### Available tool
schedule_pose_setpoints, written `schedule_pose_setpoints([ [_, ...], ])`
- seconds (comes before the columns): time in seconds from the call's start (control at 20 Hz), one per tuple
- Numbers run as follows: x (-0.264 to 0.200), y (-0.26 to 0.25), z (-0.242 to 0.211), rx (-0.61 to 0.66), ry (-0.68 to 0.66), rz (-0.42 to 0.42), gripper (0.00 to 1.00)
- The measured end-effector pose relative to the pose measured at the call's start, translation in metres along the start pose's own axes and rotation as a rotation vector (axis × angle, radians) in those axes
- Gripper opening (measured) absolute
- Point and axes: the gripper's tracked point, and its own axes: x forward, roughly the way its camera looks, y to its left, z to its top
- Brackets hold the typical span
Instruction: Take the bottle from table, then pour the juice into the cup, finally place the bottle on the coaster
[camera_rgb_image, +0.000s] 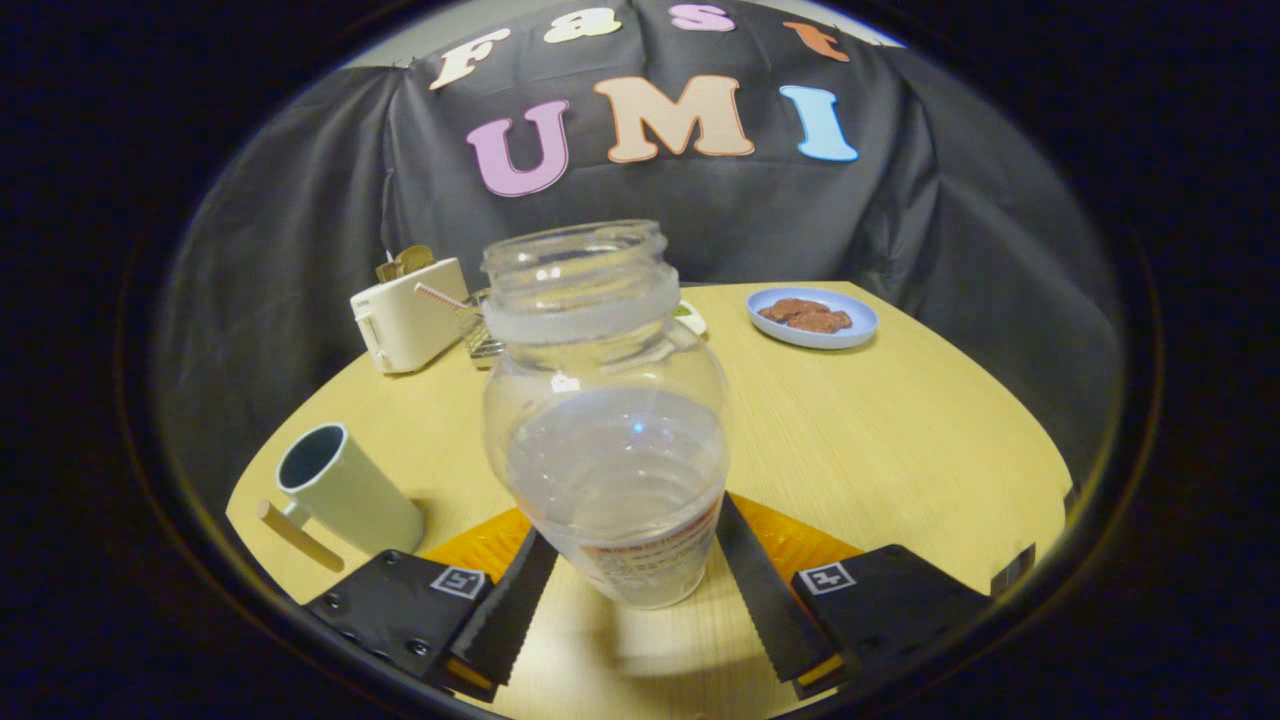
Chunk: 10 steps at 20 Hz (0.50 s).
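A clear open-topped bottle, about half full of clear liquid, stands slightly tilted between my fingers. My gripper is shut on its lower body, with both fingers pressing its labelled sides. An orange coaster lies on the table just behind the bottle's base, showing on either side of it. A pale green cup with a wooden handle stands to the left of the left finger, its dark mouth facing up. A soft shadow lies on the table under the bottle's base; I cannot tell whether the bottle touches the table.
The round wooden table ends against the black cloth wall. At the back left stands a cream toaster, with a small glass holder and straw beside it. A blue plate of brown food sits at the back right.
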Motion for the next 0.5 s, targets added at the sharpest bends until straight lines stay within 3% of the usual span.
schedule_pose_setpoints([
  [0.25, 0.0000, -0.0017, 0.0022, -0.013, 0.007, -0.026, 0.84],
  [0.5, -0.0021, -0.0051, 0.0024, -0.037, 0.023, -0.058, 0.84],
])
